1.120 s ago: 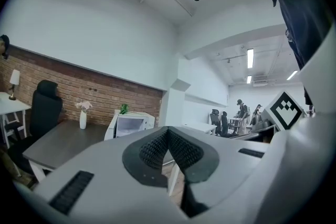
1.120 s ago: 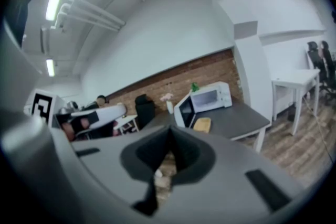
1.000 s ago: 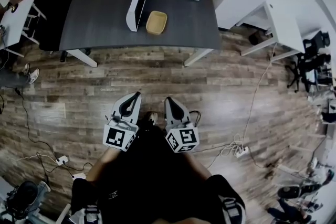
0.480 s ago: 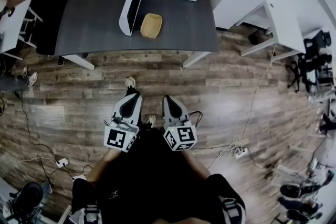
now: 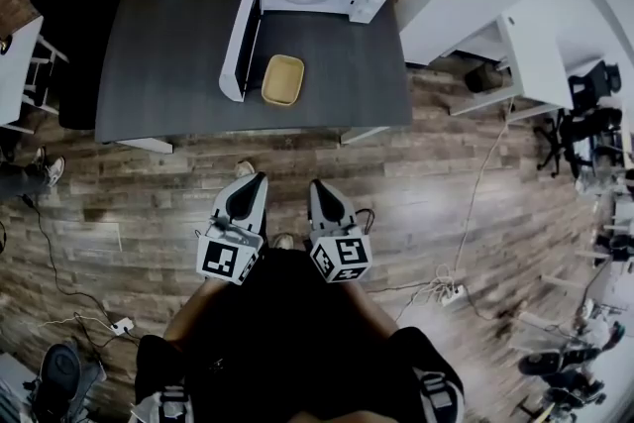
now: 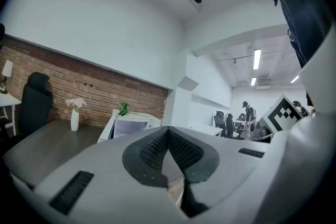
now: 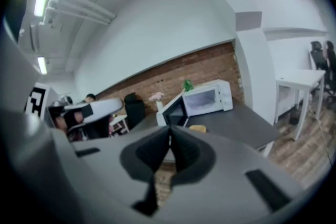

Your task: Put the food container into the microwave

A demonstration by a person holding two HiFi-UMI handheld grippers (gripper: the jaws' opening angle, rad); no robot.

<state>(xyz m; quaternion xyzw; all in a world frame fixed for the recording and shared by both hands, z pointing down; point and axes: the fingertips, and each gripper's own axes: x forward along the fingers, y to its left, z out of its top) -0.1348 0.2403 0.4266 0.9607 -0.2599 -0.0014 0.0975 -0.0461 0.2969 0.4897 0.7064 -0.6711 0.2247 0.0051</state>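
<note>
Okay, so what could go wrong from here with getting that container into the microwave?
1. The left gripper and right gripper are both shut; unless they open first, they would probably shove the food container instead of gripping it.
2. The open microwave door stands close beside the container's left side, so a left-hand approach might bump it.
3. A cable lies on the floor to the right, which is a possible trip hazard.

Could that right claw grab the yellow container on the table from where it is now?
Probably not yet: the right claw hangs shut over the wooden floor, short of the table. Nothing stands between it and the container, though.
</note>
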